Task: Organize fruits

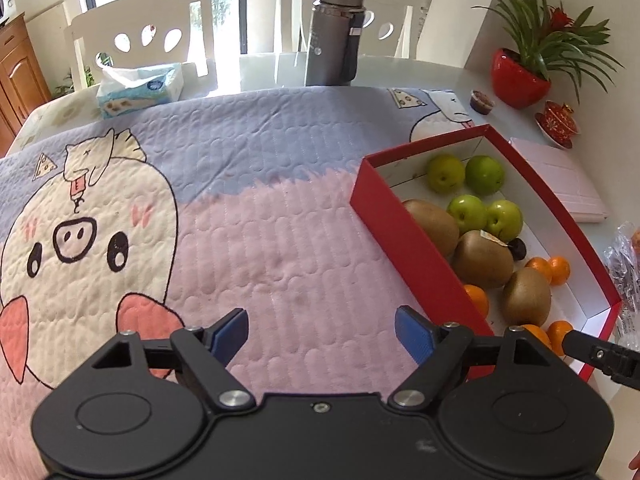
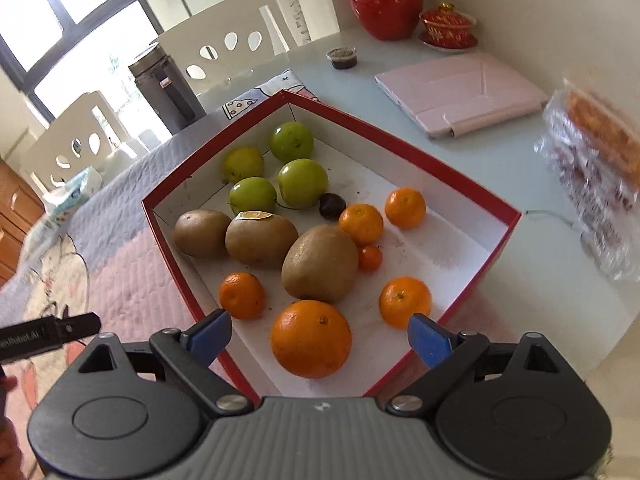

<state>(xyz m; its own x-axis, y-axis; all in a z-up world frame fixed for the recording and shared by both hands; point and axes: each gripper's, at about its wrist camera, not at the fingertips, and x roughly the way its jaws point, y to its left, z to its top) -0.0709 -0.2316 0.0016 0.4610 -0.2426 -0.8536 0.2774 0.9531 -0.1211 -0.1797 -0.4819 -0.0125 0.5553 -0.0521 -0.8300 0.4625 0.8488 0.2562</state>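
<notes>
Quilted cloth mat point(image 1: 248, 184); matt cardboard box point(image 2: 176, 248).

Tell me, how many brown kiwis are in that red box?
3. One kiwi lies by the box's left wall, a stickered kiwi touches it, and the largest kiwi sits mid-box. None seem hidden.

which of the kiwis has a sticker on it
The middle kiwi of the three in the red box: a yellowish sticker sits on its top. The other two have plain brown skin.
</notes>
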